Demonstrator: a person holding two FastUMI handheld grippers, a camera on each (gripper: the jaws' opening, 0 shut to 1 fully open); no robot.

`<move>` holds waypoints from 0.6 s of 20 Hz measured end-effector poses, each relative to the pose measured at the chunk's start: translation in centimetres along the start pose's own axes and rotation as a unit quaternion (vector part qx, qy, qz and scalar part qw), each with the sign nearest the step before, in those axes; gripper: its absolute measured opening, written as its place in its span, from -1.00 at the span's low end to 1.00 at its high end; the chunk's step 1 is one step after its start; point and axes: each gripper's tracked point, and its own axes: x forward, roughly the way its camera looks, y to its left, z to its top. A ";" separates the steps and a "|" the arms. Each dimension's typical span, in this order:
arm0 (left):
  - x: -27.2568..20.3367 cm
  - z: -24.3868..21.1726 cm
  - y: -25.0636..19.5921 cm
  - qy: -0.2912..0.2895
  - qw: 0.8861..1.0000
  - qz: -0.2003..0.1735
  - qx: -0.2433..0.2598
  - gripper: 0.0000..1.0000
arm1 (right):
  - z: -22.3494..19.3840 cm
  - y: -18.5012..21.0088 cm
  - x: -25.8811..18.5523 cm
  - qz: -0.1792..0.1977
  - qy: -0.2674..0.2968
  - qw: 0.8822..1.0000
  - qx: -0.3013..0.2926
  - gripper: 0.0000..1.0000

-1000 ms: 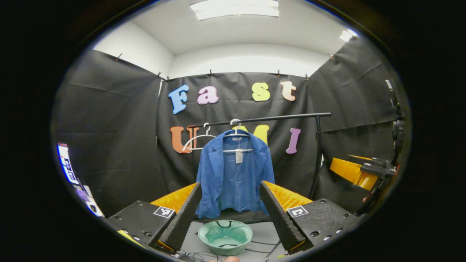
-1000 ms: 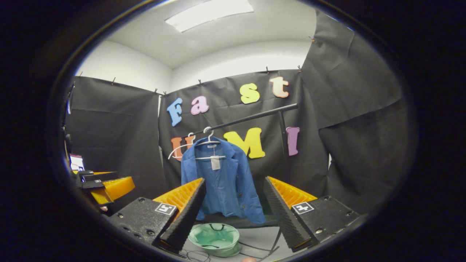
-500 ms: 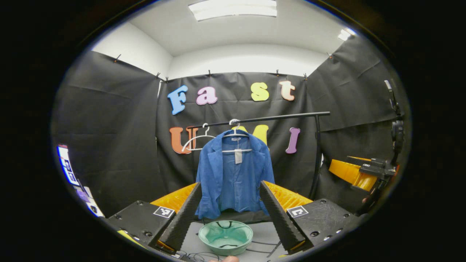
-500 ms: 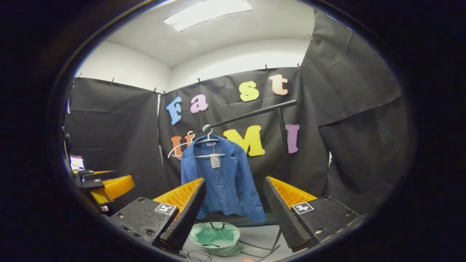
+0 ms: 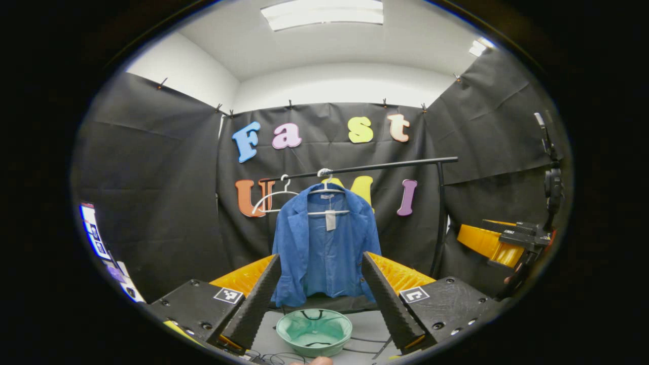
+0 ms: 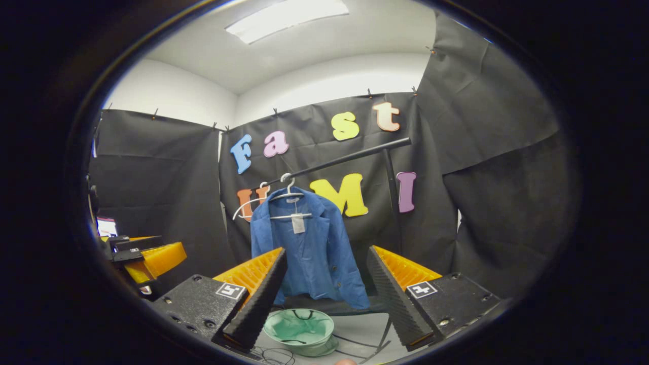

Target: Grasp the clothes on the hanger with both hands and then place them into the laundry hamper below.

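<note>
A blue jacket point(image 5: 324, 243) is seen hung on a white hanger point(image 5: 327, 191) from a black rail point(image 5: 365, 167) at the far side of the booth, in front of the black cloth wall. A second white hanger point(image 5: 274, 195), bare, is hooked on the rail just left of it. A green hamper point(image 5: 314, 332) is set on the floor below the jacket, nearer than it. The left gripper point(image 5: 322, 289) is held with its fingers spread wide, nothing between them, well short of the jacket. The right gripper point(image 6: 324, 286) is likewise held spread and empty, apart from the garment. In the left gripper view, the right gripper is noted at the far right edge.
</note>
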 end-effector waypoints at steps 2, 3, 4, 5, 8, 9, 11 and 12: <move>0.1 -0.2 -0.1 0.001 1.000 0.000 0.000 1.00 | -0.2 0.0 -0.1 0.001 0.003 1.000 0.000 1.00; 0.0 -0.1 -0.1 0.001 1.000 0.000 0.000 1.00 | -0.3 -0.1 -0.1 0.001 0.005 1.000 -0.001 1.00; 0.0 -0.1 -0.1 0.001 1.000 0.001 0.001 1.00 | -0.3 -0.1 -0.1 0.002 0.005 1.000 0.000 1.00; 0.0 -0.2 -0.1 0.001 1.000 0.002 0.001 1.00 | -0.4 -0.1 0.0 0.003 0.006 1.000 -0.001 1.00; 0.2 -0.4 0.0 0.005 1.000 0.011 -0.001 1.00 | -0.6 0.0 0.2 0.010 0.010 1.000 -0.005 1.00; 0.2 -0.5 0.0 0.006 1.000 0.015 -0.002 1.00 | -0.7 0.0 0.3 0.013 0.011 1.000 -0.007 1.00; 0.3 -0.5 0.2 0.008 1.000 0.024 -0.003 1.00 | -1.0 -0.2 0.9 0.021 0.016 1.000 -0.009 0.97; 0.4 -0.6 0.3 0.009 0.999 0.030 -0.003 1.00 | -1.4 -0.3 1.2 0.026 0.022 0.999 -0.010 1.00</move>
